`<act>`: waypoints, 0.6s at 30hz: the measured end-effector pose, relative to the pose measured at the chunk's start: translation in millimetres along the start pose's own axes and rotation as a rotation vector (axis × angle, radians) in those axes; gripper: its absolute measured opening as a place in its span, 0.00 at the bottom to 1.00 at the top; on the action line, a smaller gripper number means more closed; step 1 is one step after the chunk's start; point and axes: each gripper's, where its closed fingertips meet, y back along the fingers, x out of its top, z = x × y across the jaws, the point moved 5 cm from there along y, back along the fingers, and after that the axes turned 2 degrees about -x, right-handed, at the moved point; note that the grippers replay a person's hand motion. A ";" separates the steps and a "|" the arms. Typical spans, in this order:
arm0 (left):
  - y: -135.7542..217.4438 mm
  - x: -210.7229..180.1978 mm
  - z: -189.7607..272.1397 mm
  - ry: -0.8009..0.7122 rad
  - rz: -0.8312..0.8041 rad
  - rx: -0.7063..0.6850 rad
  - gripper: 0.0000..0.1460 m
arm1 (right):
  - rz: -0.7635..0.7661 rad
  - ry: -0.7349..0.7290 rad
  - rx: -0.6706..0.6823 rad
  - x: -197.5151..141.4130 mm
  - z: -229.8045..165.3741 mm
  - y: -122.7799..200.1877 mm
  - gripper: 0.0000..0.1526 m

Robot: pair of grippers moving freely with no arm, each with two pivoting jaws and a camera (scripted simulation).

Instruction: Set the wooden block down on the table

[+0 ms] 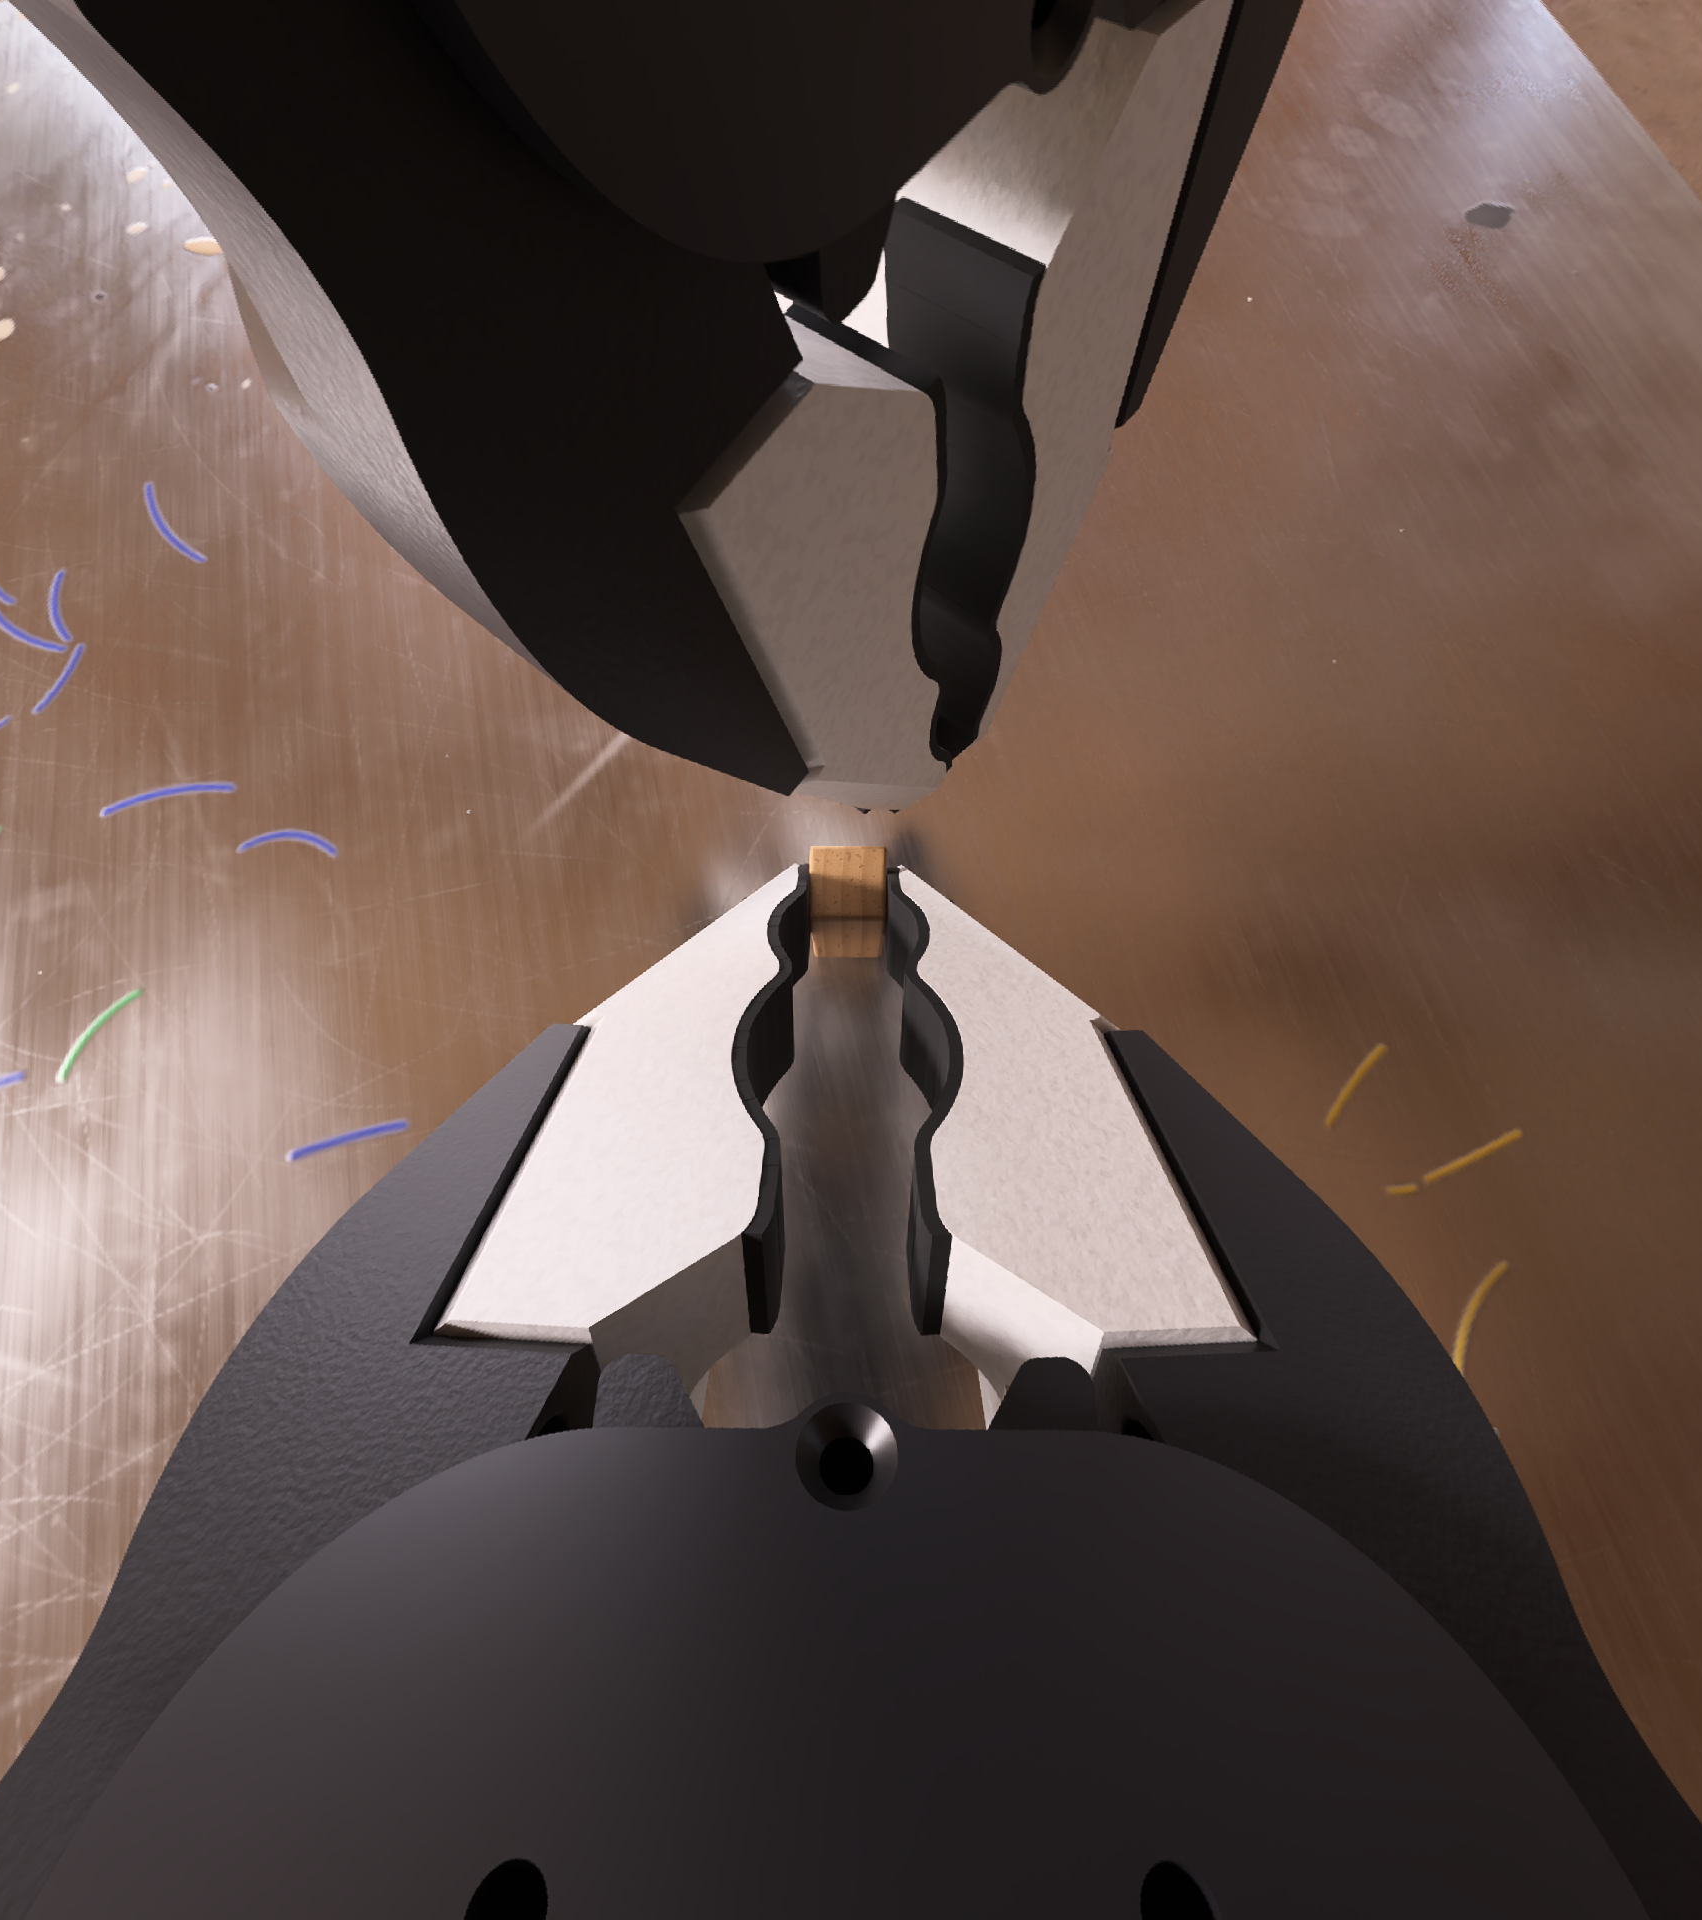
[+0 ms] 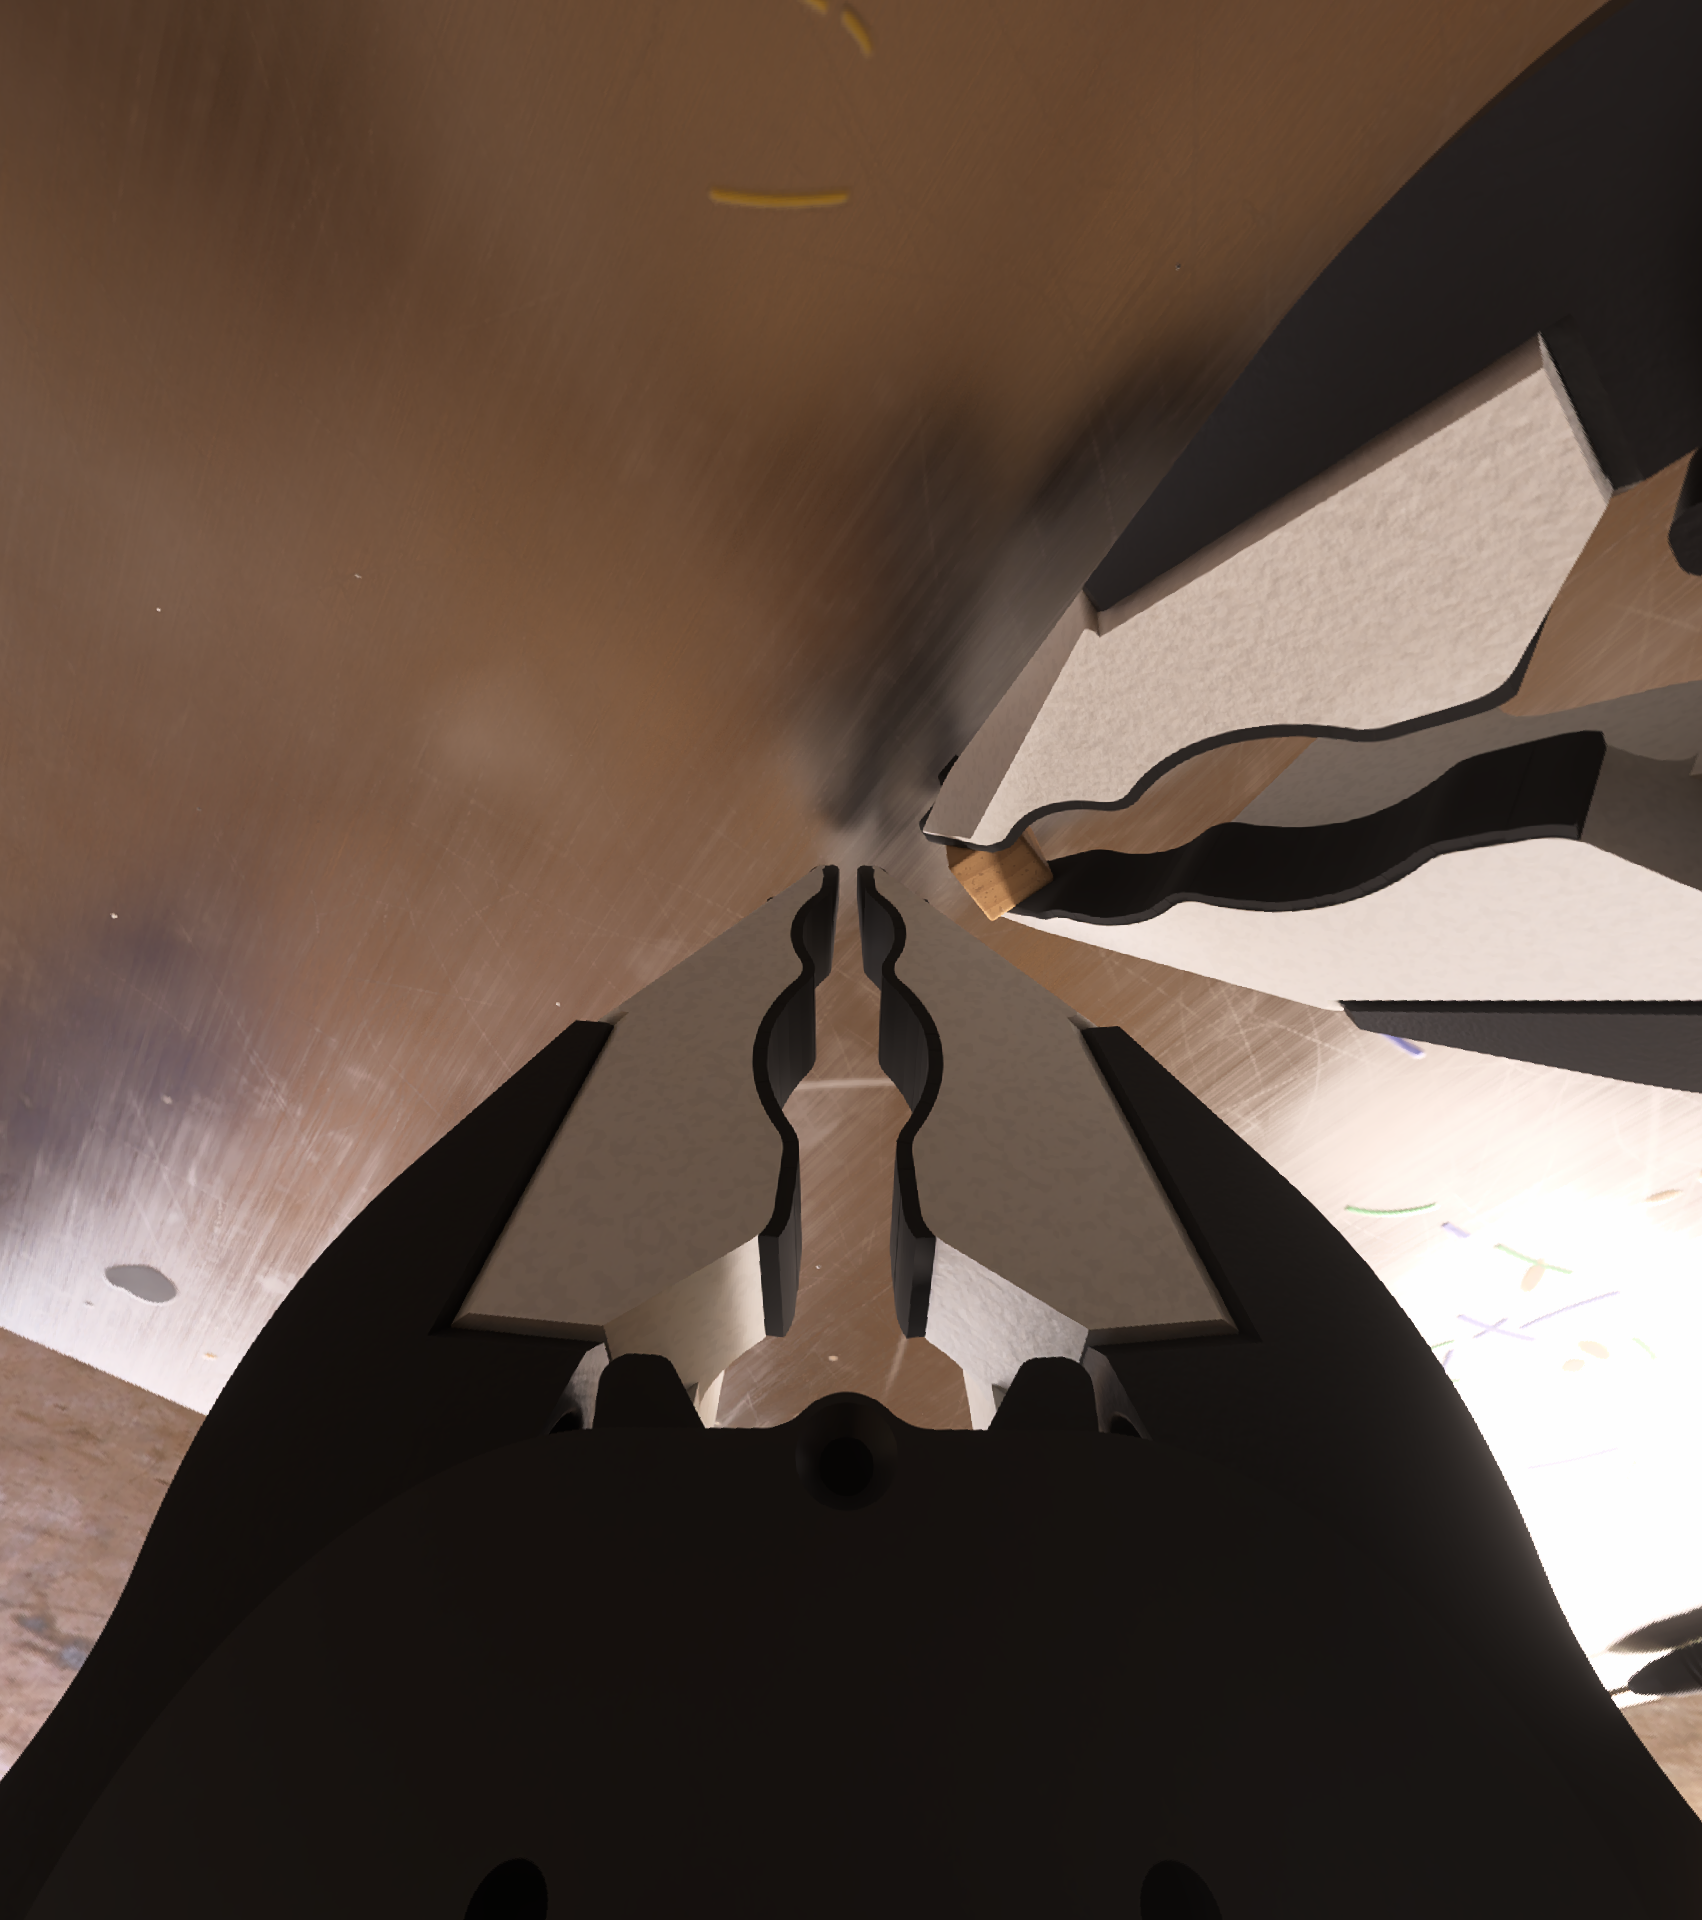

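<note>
A small light wooden block (image 1: 847, 902) sits pinched between the fingertips of my left gripper (image 1: 847, 894), which is shut on it just above or at the scratched brown table (image 1: 1346, 727); I cannot tell whether the block touches the table. My right gripper (image 1: 873, 800) comes in from above, with its tips just beyond the block and apart from it. In the right wrist view my right gripper (image 2: 847, 883) is shut and empty, with its tips close to the table. The left gripper (image 2: 992, 862) enters from the right there, holding the block (image 2: 1001, 885).
Short blue and green curved marks (image 1: 172, 795) and pale spots lie on the table at left, and yellow marks (image 1: 1470, 1153) at right. In the right wrist view the table edge (image 2: 47, 1340) runs across the lower left, near small dark holes (image 2: 140, 1283).
</note>
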 end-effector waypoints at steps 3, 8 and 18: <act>0.1 0.1 0.2 -0.004 0.001 -0.001 0.09 | 0.021 -0.025 -0.010 -0.9 -0.7 0.2 0.02; 0.2 0.6 1.0 -0.012 0.002 0.003 0.09 | 0.100 -0.117 -0.062 -4.7 -3.4 -0.1 0.03; -0.3 1.0 2.1 -0.013 0.002 0.003 0.09 | 0.219 -0.260 -0.166 -9.5 -8.5 -0.9 0.03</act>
